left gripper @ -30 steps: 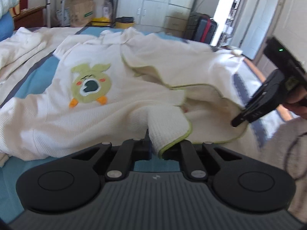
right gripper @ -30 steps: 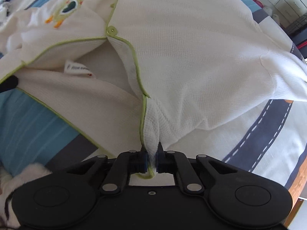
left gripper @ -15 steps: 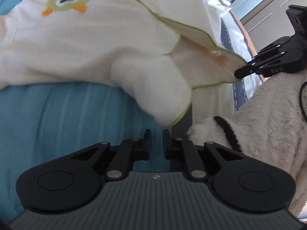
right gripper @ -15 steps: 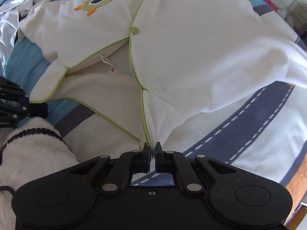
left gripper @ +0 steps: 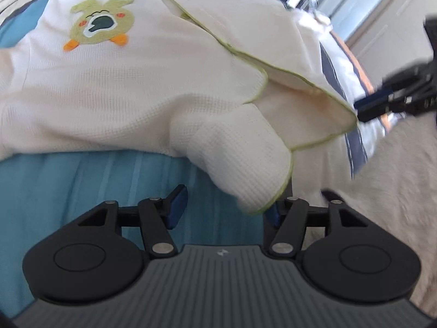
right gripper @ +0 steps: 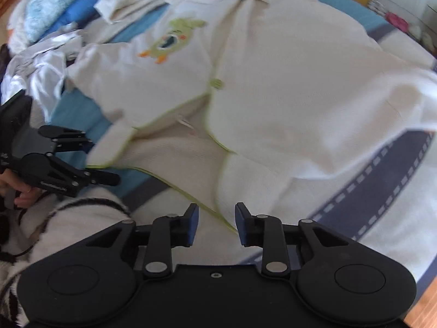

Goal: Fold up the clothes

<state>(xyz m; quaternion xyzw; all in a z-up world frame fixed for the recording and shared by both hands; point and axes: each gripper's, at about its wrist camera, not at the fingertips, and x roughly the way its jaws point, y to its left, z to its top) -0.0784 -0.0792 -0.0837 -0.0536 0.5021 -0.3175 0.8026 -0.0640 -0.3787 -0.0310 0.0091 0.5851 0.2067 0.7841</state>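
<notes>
I see the cream waffle-knit garment (left gripper: 131, 87) lying spread on the blue striped bedsheet (left gripper: 68, 186), lime-green piping along its hems, a green embroidered creature patch (left gripper: 99, 24) on its chest. Left gripper (left gripper: 224, 209): jaws have just been opening and now stand wide, angled down over the sheet; a rounded hem flap (left gripper: 245, 164) hangs at the inner edge of the right-hand pad, contact uncertain. Right gripper (right gripper: 216, 224): jaws have just been opening, parted over the garment's green-edged hem, nothing pinched. A fluffy sleeve (right gripper: 76, 218) sits near the garment's lower corner.
</notes>
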